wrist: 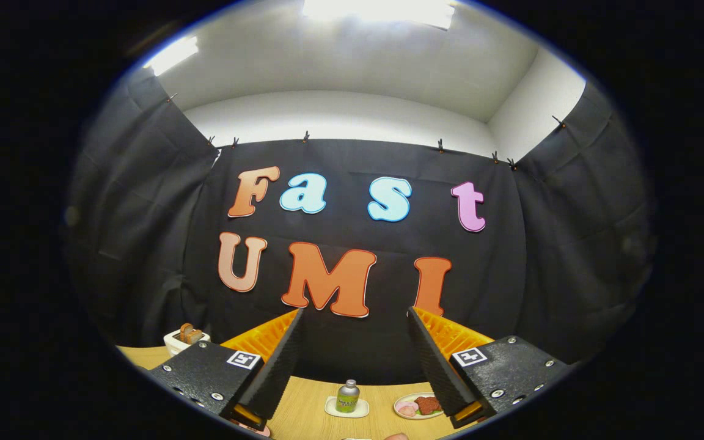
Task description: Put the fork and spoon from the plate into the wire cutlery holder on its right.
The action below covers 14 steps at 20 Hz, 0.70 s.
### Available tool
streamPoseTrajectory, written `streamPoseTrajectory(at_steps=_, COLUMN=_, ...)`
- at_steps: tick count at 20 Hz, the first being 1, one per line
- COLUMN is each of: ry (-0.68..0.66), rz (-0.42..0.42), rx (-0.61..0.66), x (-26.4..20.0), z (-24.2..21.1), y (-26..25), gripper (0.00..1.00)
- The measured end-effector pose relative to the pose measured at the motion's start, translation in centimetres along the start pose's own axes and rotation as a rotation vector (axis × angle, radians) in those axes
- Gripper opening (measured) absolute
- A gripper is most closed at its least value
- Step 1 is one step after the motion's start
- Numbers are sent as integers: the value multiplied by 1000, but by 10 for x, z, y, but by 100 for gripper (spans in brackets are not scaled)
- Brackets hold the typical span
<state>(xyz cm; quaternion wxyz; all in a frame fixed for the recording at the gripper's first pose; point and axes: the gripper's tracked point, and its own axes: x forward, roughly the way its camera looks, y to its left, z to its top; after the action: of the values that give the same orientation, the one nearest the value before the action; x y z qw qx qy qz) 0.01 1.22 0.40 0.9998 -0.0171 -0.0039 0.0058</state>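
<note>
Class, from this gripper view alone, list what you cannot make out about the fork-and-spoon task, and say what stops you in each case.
1. Plate of food, gripper view: partly covered by a finger of the open, empty gripper; any fork or spoon on it is too small to tell.
2. Toaster: its lower part is hidden behind the other finger.
3. Small bottle on its coaster: too small to identify.
4. Table: a narrow strip, its near part cut off.

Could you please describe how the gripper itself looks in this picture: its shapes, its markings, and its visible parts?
The gripper has two long, wedge-shaped fingers with a ribbed, textured surface. Each finger is mounted on a flat, dark, speckled block held with small silver screws. On top of each block sits a square black-and-white marker tag. The fingers stand apart, with nothing between them.
</note>
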Motion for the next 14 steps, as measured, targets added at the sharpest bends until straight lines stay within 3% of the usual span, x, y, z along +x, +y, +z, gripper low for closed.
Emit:
streamPoseTrajectory(at_steps=8, ry=21, rz=-5, rx=-4, x=1, z=-10, y=7, gripper=98)
streamPoseTrajectory(at_steps=14, ry=91, rz=47, rx=-23, x=-4, z=-39, y=39, gripper=98)
